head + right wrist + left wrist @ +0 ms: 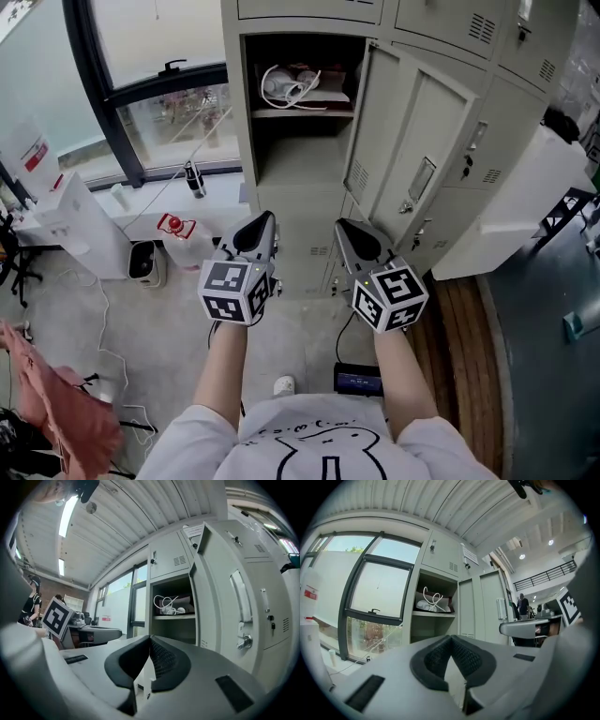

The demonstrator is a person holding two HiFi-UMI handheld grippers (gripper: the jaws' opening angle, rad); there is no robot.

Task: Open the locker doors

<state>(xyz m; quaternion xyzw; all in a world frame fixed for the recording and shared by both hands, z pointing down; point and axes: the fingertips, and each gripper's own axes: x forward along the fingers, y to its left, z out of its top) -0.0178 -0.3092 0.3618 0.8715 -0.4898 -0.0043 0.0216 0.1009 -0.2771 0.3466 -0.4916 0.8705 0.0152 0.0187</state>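
A bank of grey metal lockers (450, 112) stands ahead. One locker door (412, 150) is swung open to the right, its handle (421, 180) facing out. The open compartment (300, 103) holds a shelf with a white cable and small items (292, 86). My left gripper (260, 225) and right gripper (345, 231) hang side by side below the compartment, a little short of the lockers, both shut and empty. The same open door (234, 602) and the shelf (174, 616) show in the right gripper view, and the open compartment (433, 611) in the left gripper view.
A window with a dark frame (141, 94) fills the left. Below it stand a white box (80, 225), a small white device (142, 261) and a red-capped bottle (176, 230). A pink cloth (66, 403) lies at lower left. A white bin (525, 206) leans at right.
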